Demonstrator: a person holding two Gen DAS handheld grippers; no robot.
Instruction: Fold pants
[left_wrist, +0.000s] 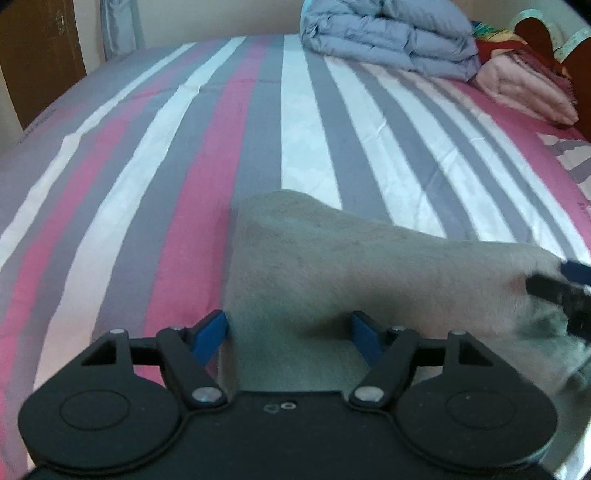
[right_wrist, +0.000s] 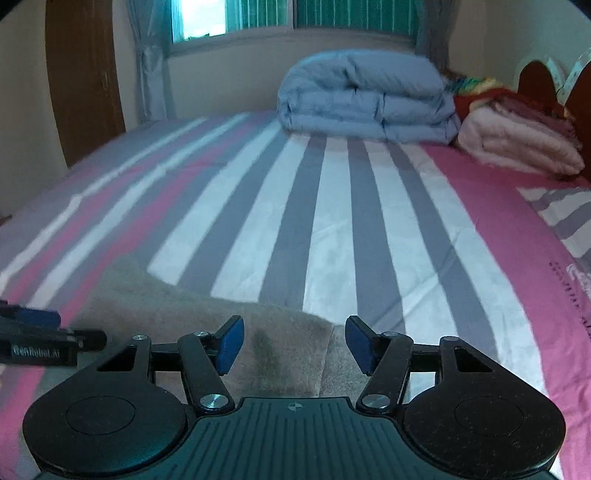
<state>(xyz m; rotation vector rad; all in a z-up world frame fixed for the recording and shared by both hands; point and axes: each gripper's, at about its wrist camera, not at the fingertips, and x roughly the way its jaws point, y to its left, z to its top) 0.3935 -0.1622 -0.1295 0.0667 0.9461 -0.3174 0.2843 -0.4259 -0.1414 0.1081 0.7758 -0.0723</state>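
Left wrist view: we see the left gripper w/ jaws spread wide, its blue pads standing apart on either side of the near edge of the pants. Cloth lies between the pads, but the pads do not press on it; we record no grip. The pants are a grey-beige, fuzzy garment lying on the bed, near its front edge, bunched in a rough wedge that narrows away from the camera. The bed sheet is striped pink, grey and white. At the right edge of this view the right gripper shows partly, blurred, at the far end of the garment; contact cannot be told from here.

Right wrist view: the right gripper is likewise open, pads apart, w/ the pants below and between them; pads are clear of the cloth. A dark smudge or shadow shows on the fabric between the fingers. The left gripper enters at the left edge, over the same garment.

Background, both views: a folded light-blue duvet sits at the far side of the bed, a pink folded blanket just beside it to the right, against a brown headboard. A window w/ curtain is behind.
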